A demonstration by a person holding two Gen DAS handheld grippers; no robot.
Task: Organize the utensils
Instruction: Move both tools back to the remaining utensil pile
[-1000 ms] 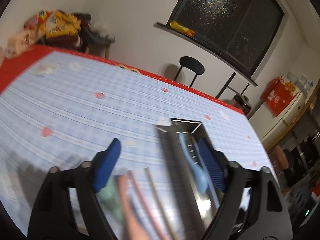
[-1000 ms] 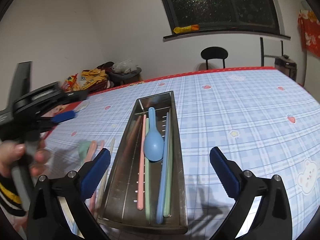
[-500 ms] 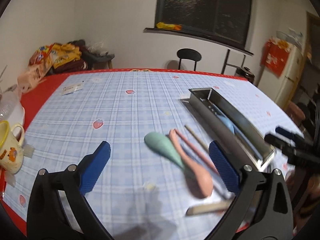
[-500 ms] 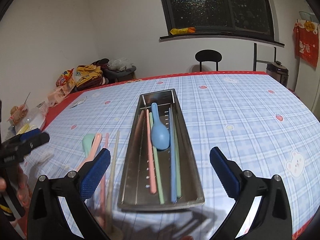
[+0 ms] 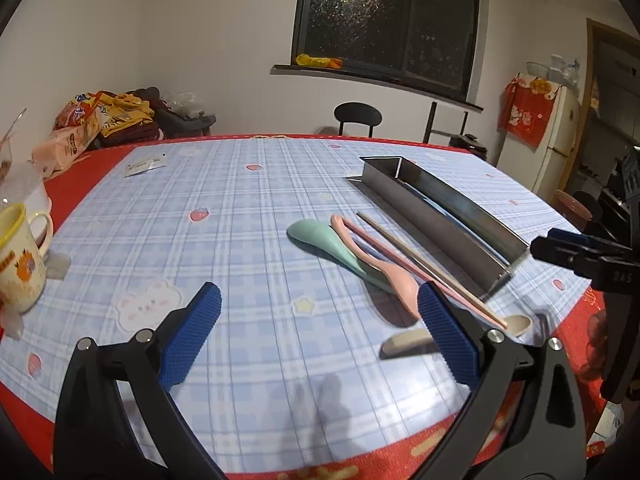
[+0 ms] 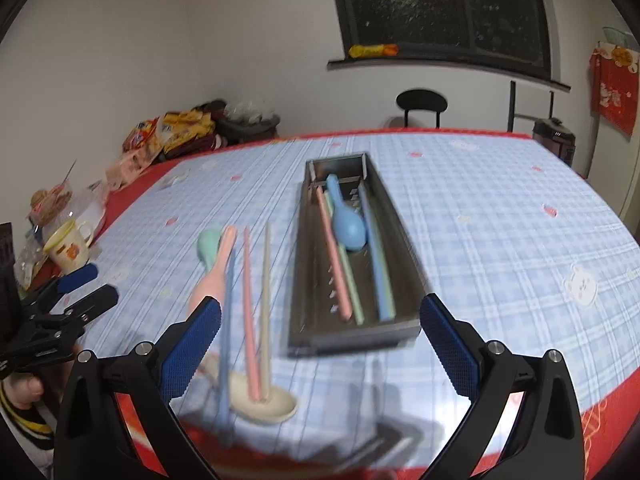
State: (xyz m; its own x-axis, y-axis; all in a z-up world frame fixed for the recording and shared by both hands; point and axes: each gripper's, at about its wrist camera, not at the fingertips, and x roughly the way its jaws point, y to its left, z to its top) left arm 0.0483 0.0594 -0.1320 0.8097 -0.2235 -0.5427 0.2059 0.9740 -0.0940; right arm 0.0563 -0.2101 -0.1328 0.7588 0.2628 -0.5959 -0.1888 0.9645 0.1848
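A long steel tray lies on the checked tablecloth and holds a blue spoon with pink, green and blue chopsticks. Left of it lie a green spoon, a pink spoon, three loose chopsticks and a beige spoon. My right gripper hovers open and empty before the tray's near end. My left gripper is open and empty too, short of the green spoon, the pink spoon and the tray. Its right finger hides part of the beige spoon.
A yellow-rimmed mug and a white container stand at the table's left edge, and snack bags are piled at the far left corner. A black chair stands behind the table. A hand holds the left gripper at the left.
My left gripper has swung left away from the tray and rolled level, so the loose utensils now lie ahead of it. My right gripper has drawn back from the tray.
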